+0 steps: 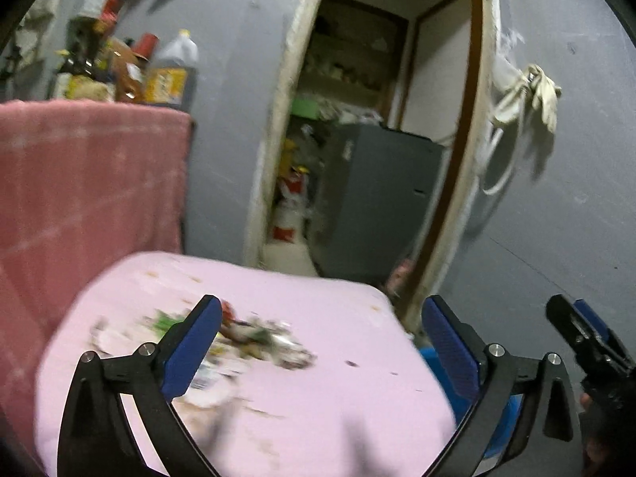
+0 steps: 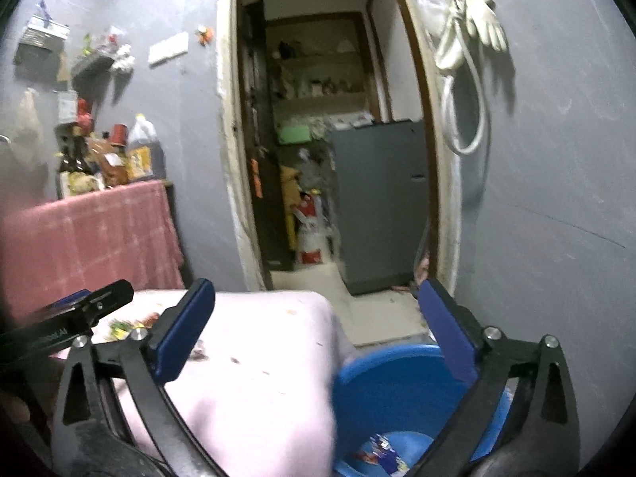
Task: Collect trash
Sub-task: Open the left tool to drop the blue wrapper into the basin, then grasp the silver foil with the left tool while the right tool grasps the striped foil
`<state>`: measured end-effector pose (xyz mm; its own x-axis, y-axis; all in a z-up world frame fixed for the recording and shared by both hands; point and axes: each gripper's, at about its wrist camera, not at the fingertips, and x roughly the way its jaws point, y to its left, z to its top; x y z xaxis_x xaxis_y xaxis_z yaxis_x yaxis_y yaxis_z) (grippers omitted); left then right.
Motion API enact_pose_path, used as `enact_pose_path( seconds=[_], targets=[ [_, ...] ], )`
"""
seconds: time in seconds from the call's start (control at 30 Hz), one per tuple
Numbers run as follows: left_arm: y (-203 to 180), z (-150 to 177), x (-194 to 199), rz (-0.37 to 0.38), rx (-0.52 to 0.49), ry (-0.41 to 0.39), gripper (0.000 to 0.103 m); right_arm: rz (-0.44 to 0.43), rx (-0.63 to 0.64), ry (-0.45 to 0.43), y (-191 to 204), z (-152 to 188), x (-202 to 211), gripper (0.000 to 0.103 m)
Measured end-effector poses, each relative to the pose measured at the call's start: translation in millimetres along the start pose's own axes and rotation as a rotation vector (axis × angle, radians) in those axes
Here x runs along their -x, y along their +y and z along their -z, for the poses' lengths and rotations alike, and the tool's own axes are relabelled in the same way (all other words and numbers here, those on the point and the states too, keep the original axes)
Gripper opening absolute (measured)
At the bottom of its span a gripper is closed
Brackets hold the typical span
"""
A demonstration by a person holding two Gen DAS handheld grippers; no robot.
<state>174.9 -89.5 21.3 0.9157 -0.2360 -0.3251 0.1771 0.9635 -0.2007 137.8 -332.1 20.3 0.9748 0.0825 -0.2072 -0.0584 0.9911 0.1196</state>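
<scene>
While both grippers hang over the pink-covered table, the left gripper stands with its blue pads spread wide and nothing between them. The right gripper is likewise wide apart and empty. A blurred heap of trash lies on the cloth. Beside the table, lower, a blue bucket holds some wrappers. Farther off, a grey cabinet stands in the doorway.
</scene>
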Motion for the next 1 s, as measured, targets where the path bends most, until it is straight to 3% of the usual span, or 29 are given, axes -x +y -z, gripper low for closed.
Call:
enact_pose_path(
  seconds=[0.3, 0.57, 0.8, 1.0],
  targets=[
    [47.7, 4.5, 39.0, -0.109, 0.004, -0.078, 0.101, -0.105, 0.007, -0.080, 49.3, -0.9, 3.9, 0.103],
    [86.2, 12.7, 58.5, -0.186, 0.004, -0.105, 0.101, -0.174, 0.038, -0.073, 83.0, 6.9, -9.3, 0.103],
    [109.7, 24.9, 44.4, -0.208, 0.012, -0.042, 0.101, -0.192, 0.081, -0.002, 98.9, 23.6, -35.0, 0.103],
    [119.2, 36.5, 18.6, -0.193, 0.041, 0.074, 0.101, -0.213, 0.091, 0.104, 101.0, 38.1, -66.0, 0.103]
  ],
)
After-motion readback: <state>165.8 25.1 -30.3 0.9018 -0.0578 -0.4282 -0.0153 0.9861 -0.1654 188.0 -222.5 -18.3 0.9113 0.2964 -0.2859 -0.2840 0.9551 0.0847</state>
